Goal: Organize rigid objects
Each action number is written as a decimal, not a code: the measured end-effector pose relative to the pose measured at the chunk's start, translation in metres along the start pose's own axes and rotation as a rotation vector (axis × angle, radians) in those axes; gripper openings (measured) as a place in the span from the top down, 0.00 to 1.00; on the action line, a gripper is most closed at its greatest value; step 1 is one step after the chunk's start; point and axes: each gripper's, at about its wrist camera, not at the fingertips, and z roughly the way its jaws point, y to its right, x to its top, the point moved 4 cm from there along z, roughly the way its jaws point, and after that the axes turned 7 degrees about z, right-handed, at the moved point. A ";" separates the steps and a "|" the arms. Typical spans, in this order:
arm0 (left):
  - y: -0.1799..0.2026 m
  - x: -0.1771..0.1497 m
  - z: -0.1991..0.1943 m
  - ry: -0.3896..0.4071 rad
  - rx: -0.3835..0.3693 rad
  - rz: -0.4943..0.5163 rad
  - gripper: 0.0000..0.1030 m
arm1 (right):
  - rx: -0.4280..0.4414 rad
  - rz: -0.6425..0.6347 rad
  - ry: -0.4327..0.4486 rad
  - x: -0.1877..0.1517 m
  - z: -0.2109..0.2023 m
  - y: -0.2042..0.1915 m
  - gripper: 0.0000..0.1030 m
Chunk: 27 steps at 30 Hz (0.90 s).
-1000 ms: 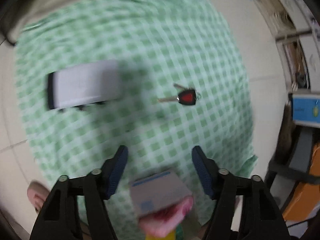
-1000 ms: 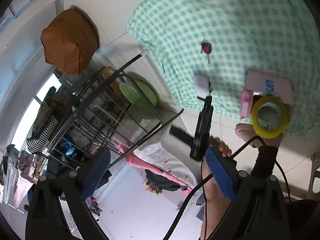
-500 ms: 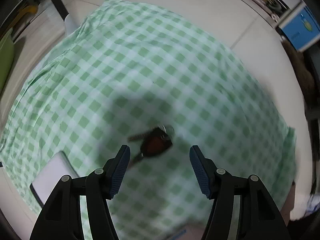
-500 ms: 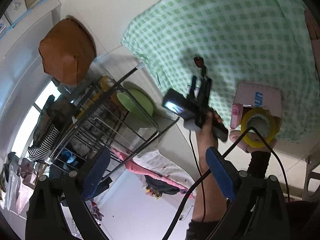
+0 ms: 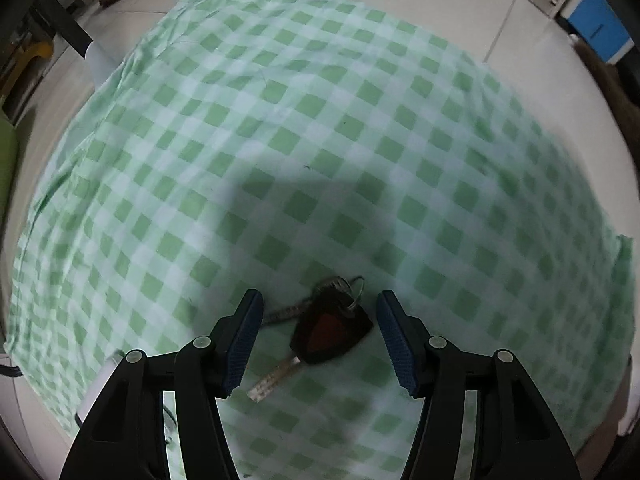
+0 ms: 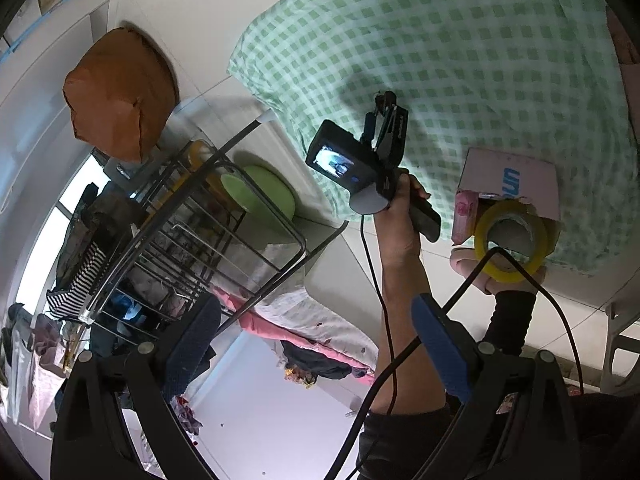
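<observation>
a green checked cloth [image 5: 320, 128] covers the floor; the left tool [image 5: 320, 336] straddles the key bunch [image 5: 330, 326], jaws closing but not touching; next, lower and pinch the fob; the right tool [image 6: 316, 352] hangs released, empty.

Blue lettering is showing on the top face of the cardboard box [image 6: 516, 184], lying on the checked cloth [image 6: 460, 40]. It is partly hidden, reading roughly "un"; nothing else is legible.
</observation>
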 end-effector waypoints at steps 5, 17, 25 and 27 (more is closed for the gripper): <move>-0.009 0.012 0.008 -0.048 0.009 -0.078 0.79 | -0.017 0.005 0.007 0.002 0.001 0.003 0.06; -0.083 -0.010 -0.018 0.094 -0.416 -0.539 1.00 | -0.017 -0.019 0.004 -0.003 0.004 0.000 0.06; -0.122 -0.066 -0.079 0.206 -0.582 -0.681 1.00 | -0.026 -0.049 -0.014 -0.012 0.014 -0.004 0.06; -0.125 -0.077 -0.101 0.228 -0.628 -0.707 1.00 | -0.033 -0.059 -0.016 -0.015 0.017 -0.005 0.06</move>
